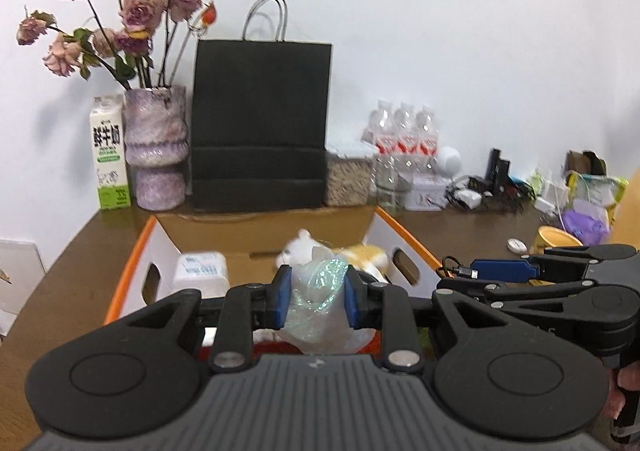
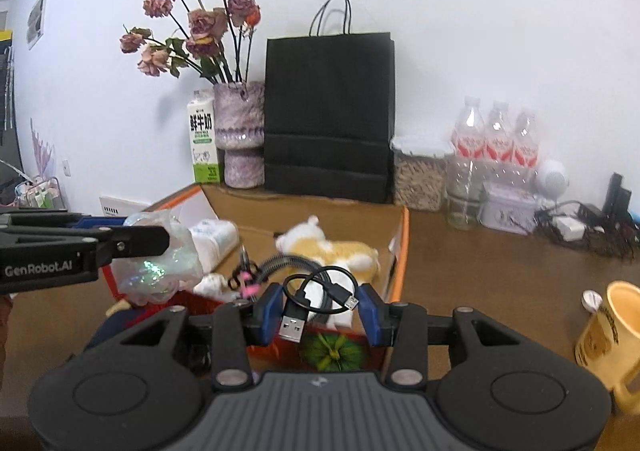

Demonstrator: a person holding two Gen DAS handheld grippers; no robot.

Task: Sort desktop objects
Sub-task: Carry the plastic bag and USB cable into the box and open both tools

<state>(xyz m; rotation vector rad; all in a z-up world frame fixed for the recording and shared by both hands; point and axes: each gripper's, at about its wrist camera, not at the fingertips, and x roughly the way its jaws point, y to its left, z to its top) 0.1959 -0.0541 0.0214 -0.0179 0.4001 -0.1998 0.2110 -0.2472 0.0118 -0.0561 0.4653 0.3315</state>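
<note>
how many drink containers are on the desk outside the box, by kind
Water bottles: 3
Milk carton: 1
Yellow mug: 1
Total: 5

box [image 2: 400, 247] on the tabletop [image 2: 480, 271] just ahead of both hand-held grippers, plush toy [image 2: 332, 247] inside it; beyond the box, carton [image 2: 205, 143], vase [image 2: 240, 139], paper bag [image 2: 328, 119] and bottles [image 2: 496, 139] in a row; mug [image 2: 612, 335] right of the right hand-held gripper [image 2: 318, 311].
</note>
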